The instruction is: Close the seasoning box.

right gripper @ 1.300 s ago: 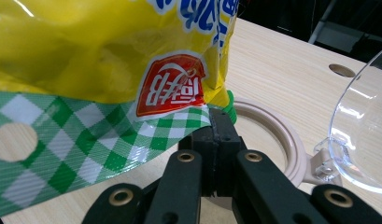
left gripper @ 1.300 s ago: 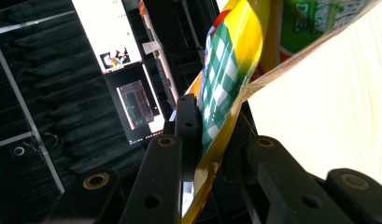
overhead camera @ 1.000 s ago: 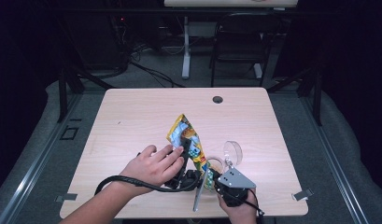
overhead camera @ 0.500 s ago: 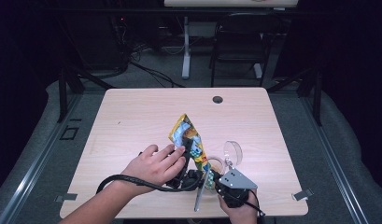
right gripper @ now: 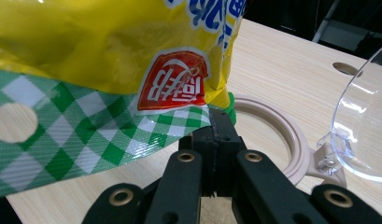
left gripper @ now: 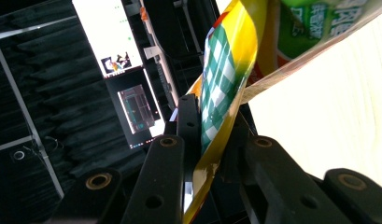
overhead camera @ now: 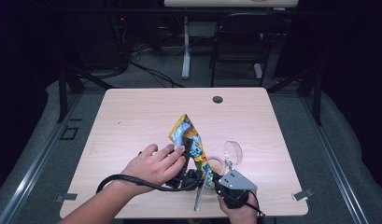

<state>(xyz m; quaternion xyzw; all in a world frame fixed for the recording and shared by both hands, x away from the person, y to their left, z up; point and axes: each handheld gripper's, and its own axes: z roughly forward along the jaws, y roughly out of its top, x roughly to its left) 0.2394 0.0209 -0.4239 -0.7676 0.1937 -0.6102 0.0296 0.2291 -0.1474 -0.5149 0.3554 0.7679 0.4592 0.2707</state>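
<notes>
Snack bag [overhead camera: 187, 140] stands tilted over the near middle of the table [overhead camera: 132, 116], pinched at its lower end from both sides. Left gripper [left gripper: 212, 140] has its jaws clamped on the green-checked edge (foil squeezed flat between them). Right gripper [right gripper: 215, 135] has its jaws clenched on the bag's corner, beside a beige container [right gripper: 277, 135] with its clear lid [right gripper: 366, 126] flipped open.

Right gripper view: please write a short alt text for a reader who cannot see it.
The right gripper, its black jaws shut, pinches the green-checked edge of a yellow snack bag above a wooden table. Beside it stands a beige-rimmed jar with its clear hinged lid open.
</notes>
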